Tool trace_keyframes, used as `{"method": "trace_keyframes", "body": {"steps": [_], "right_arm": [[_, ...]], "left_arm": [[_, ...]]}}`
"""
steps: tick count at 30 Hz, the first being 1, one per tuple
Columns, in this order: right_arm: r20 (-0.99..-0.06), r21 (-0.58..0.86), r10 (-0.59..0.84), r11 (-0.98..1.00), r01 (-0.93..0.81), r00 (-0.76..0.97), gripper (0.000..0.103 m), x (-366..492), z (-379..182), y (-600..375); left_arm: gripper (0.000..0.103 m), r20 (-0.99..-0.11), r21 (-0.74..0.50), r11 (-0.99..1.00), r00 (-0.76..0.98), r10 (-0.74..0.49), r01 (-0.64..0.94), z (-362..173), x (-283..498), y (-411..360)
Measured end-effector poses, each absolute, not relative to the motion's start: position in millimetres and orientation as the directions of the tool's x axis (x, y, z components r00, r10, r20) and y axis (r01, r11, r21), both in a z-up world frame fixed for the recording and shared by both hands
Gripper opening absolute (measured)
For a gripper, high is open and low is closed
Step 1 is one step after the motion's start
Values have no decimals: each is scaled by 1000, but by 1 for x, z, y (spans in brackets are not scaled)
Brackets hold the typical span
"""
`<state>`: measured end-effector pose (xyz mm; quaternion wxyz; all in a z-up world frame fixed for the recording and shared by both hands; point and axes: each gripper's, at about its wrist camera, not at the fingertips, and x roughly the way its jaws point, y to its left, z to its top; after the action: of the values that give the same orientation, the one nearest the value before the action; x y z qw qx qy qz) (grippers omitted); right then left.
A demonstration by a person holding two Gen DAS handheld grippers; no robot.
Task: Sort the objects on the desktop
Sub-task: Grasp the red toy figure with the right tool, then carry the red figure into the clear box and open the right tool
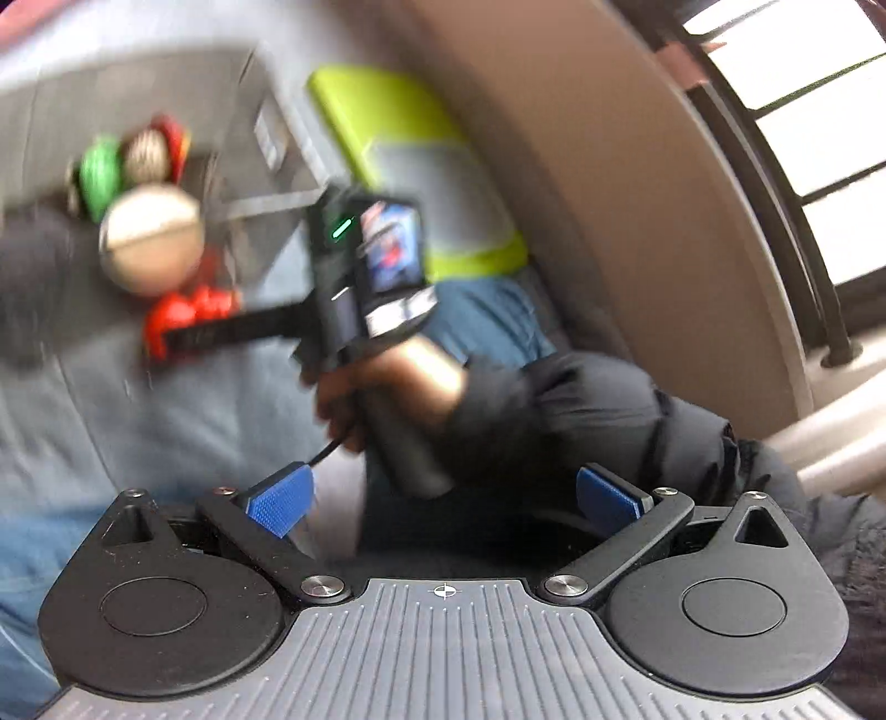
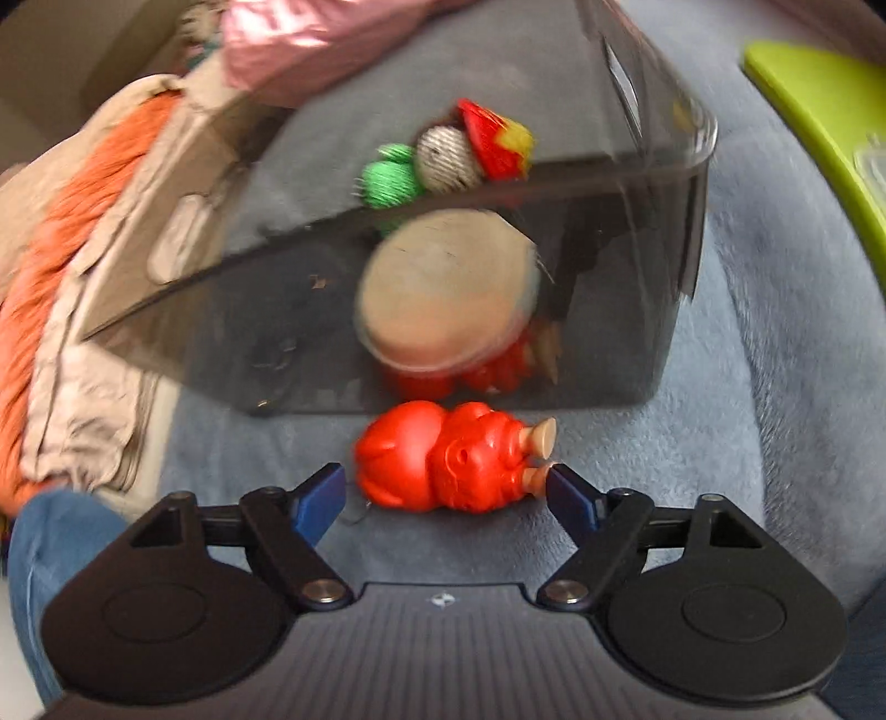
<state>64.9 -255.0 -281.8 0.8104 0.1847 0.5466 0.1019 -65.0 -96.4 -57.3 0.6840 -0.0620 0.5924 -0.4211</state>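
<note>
A red plastic toy figure (image 2: 443,459) lies on its side on the blue-grey blanket (image 2: 747,387), just in front of a dark see-through bin (image 2: 637,277). My right gripper (image 2: 446,493) is open, its blue pads either side of the toy without touching it. The bin holds a green ball (image 2: 387,177), a grey twine ball (image 2: 448,158), a red and yellow toy (image 2: 495,138) and a round beige lid (image 2: 448,293). My left gripper (image 1: 443,501) is open and empty. Its view shows the right gripper (image 1: 183,332) by the red toy (image 1: 188,310).
A lime-green tray (image 2: 819,111) lies at the right on the blanket; it also shows in the left wrist view (image 1: 398,133). Orange and beige cloth (image 2: 83,277) is piled left of the bin, with a pink item (image 2: 310,44) behind.
</note>
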Motion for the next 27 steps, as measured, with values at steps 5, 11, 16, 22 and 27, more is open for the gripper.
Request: {"method": "trace_keyframes", "body": {"steps": [5, 11, 16, 22, 27], "right_arm": [[-855, 423, 363, 901, 93, 371, 89, 71, -299, -253], [-852, 426, 350, 896, 127, 389, 95, 72, -304, -252], [-851, 424, 351, 898, 116, 391, 93, 71, -302, -253], [-824, 485, 406, 866, 123, 395, 92, 59, -281, -261], [-800, 512, 459, 858, 41, 387, 92, 44, -236, -266]], "left_arm": [[103, -734, -590, 614, -31, -679, 525, -48, -71, -86], [103, -709, -601, 590, -18, -705, 539, -51, -71, -76], [103, -700, -610, 586, -16, -714, 533, -53, -70, -68], [103, -697, -624, 591, -22, -717, 511, -61, -67, -61], [103, -699, -632, 608, -15, -715, 481, -74, -62, -46]]}}
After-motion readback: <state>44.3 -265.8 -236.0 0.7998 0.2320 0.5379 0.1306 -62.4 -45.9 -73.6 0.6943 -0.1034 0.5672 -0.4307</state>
